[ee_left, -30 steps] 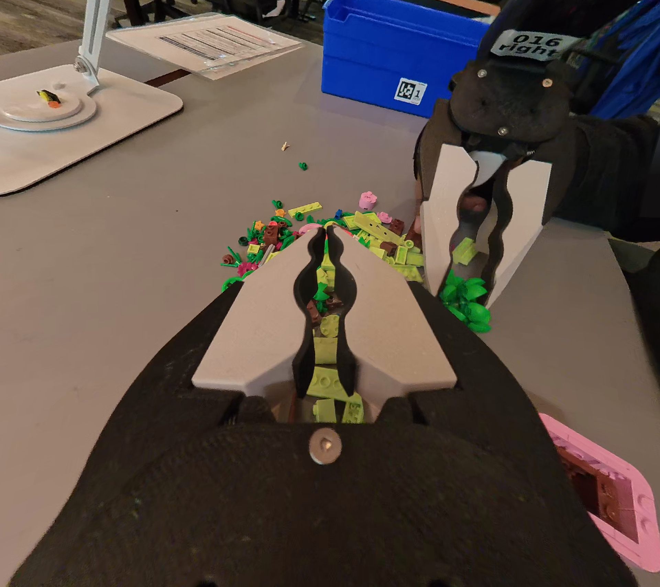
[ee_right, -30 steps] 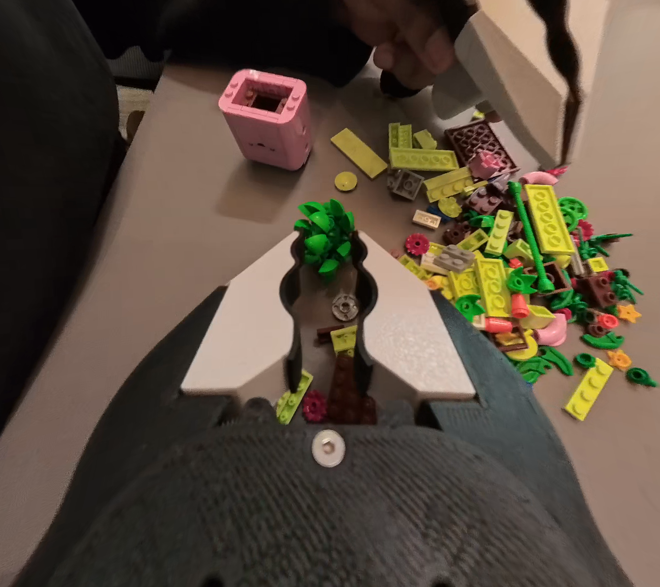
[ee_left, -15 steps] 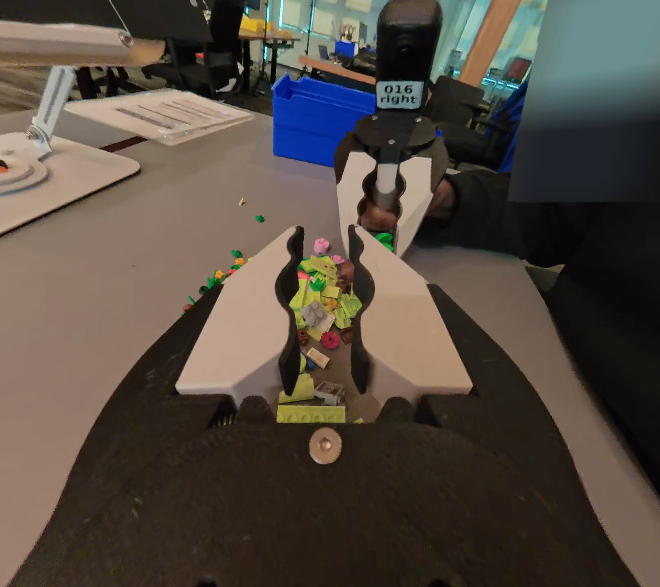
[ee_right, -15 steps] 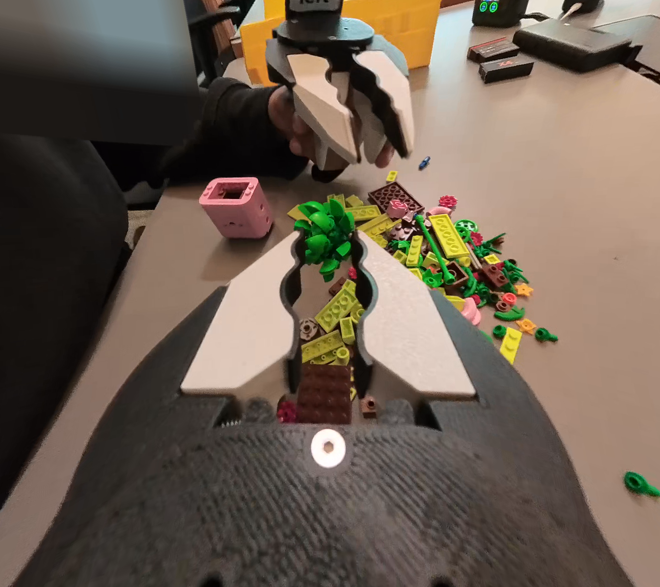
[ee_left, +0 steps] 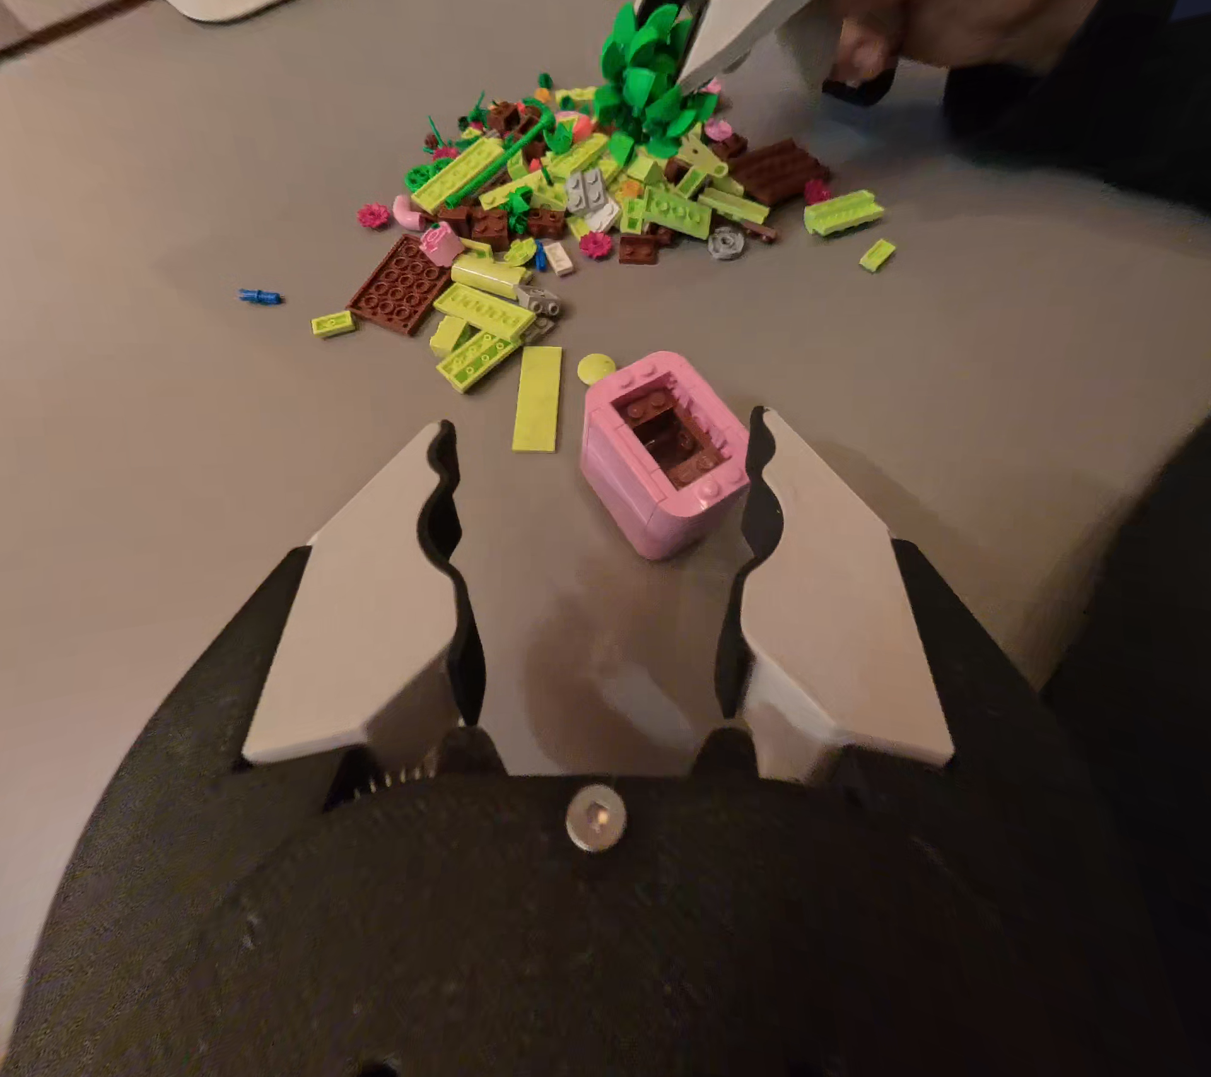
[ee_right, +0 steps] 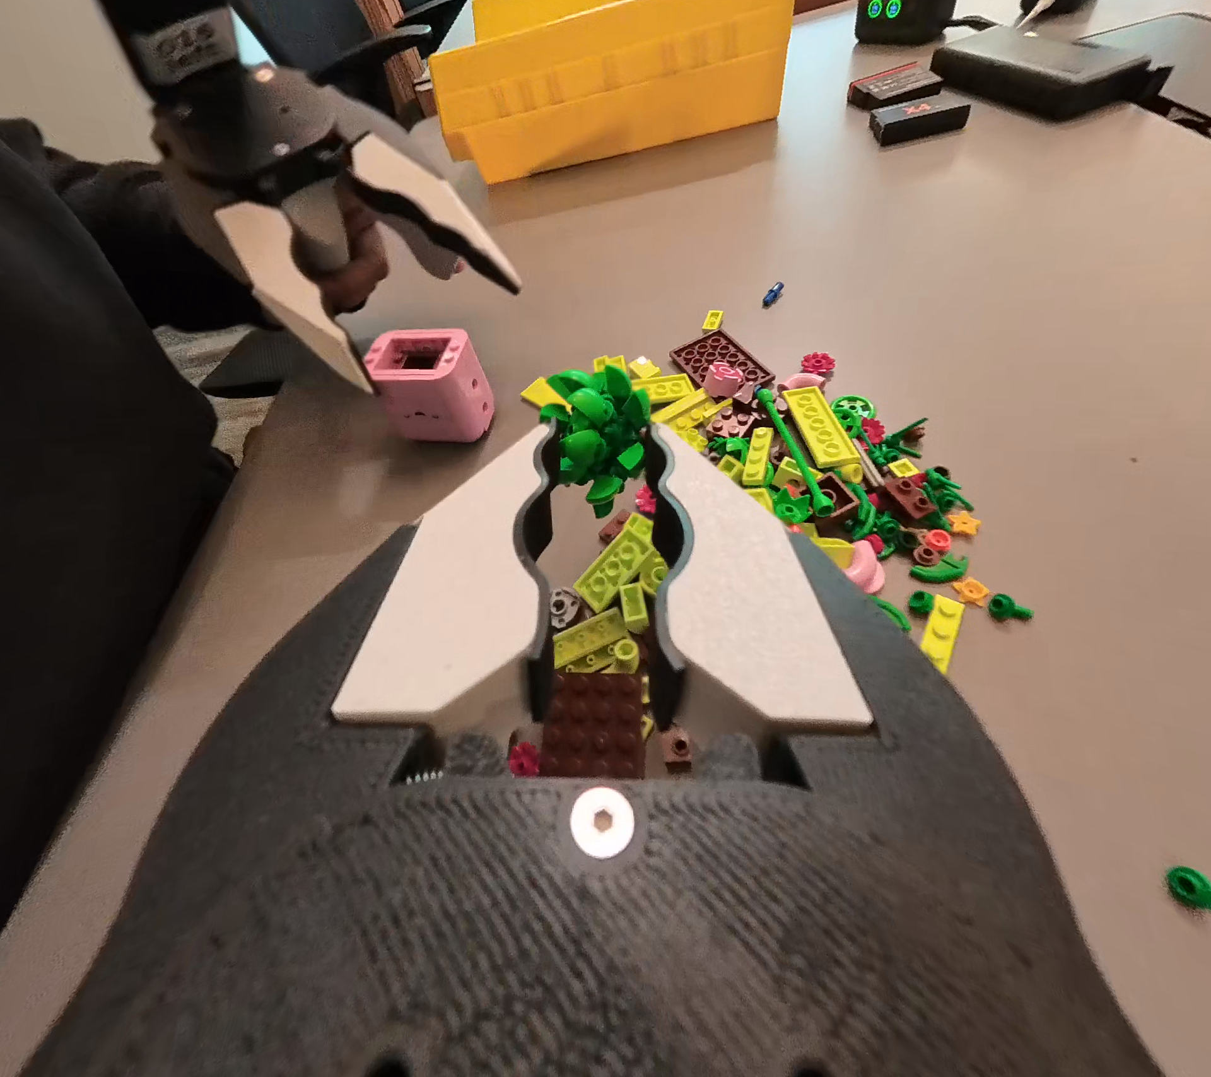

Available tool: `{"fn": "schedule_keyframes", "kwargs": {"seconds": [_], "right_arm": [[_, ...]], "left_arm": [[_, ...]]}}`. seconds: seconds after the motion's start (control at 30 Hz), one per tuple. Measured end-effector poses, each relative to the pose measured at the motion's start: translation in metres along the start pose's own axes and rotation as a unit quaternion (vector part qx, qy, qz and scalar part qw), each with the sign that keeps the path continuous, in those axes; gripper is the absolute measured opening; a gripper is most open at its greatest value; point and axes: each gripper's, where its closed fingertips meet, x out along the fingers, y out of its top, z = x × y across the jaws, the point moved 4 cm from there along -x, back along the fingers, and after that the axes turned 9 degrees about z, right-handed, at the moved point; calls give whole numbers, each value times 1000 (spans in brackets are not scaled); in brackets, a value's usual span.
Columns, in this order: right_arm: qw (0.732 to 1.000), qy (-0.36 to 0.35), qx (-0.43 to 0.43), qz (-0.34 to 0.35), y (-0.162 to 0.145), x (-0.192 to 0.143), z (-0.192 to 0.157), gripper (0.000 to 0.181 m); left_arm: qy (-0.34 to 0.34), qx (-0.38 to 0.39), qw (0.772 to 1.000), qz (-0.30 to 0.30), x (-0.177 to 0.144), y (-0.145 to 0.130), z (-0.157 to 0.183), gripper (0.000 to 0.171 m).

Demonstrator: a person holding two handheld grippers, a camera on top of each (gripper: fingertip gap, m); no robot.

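The left tool (ee_left: 599, 436) is spread wide above the grey table (ee_left: 164, 455), a hollow pink brick box (ee_left: 662, 455) just inside its right finger. The right tool (ee_right: 599, 423) grips a green leafy cluster (ee_right: 599, 436) at the brick pile's (ee_right: 819, 455) nine o'clock edge.

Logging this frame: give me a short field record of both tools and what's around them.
left tool: open, over pink brick box, not gripping
right tool: shut on green leafy piece, lifted above pile
pink brick box: upright, open top, brown inside
loose brick pile: lime, brown, green, pink pieces
table: grey; yellow bin behind
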Motion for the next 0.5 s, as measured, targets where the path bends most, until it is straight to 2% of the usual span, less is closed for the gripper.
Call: {"fn": "schedule_keyframes", "kwargs": {"seconds": [0.03, 0.1, 0.13, 0.2, 0.27, 0.33, 0.5], "right_arm": [[1000, -1, -1, -2, -1, 1, 0, 22], [1000, -5, -3, -2, -2, 2, 1, 22], [1000, -7, -3, -1, -2, 1, 1, 22], [1000, -11, -6, 4, 1, 0, 2, 22], [1000, -17, -11, 9, 3, -2, 2, 22], [1000, -20, -14, 12, 5, -3, 3, 22], [999, -22, -19, 14, 7, -3, 2, 22]], "left_arm": [[12, -1, 1000, 9, 0, -1, 6, 81], [-12, -1, 1000, 15, 3, -1, 22, 57], [-23, 6, 1000, 4, 6, -5, 28, 56], [-14, 11, 1000, -1, 8, -6, 24, 52], [9, 14, 1000, 9, 4, -4, 11, 25], [45, 28, 998, 24, -2, -4, -8, 21], [116, 37, 993, 0, -11, -14, -61, 23]]}}
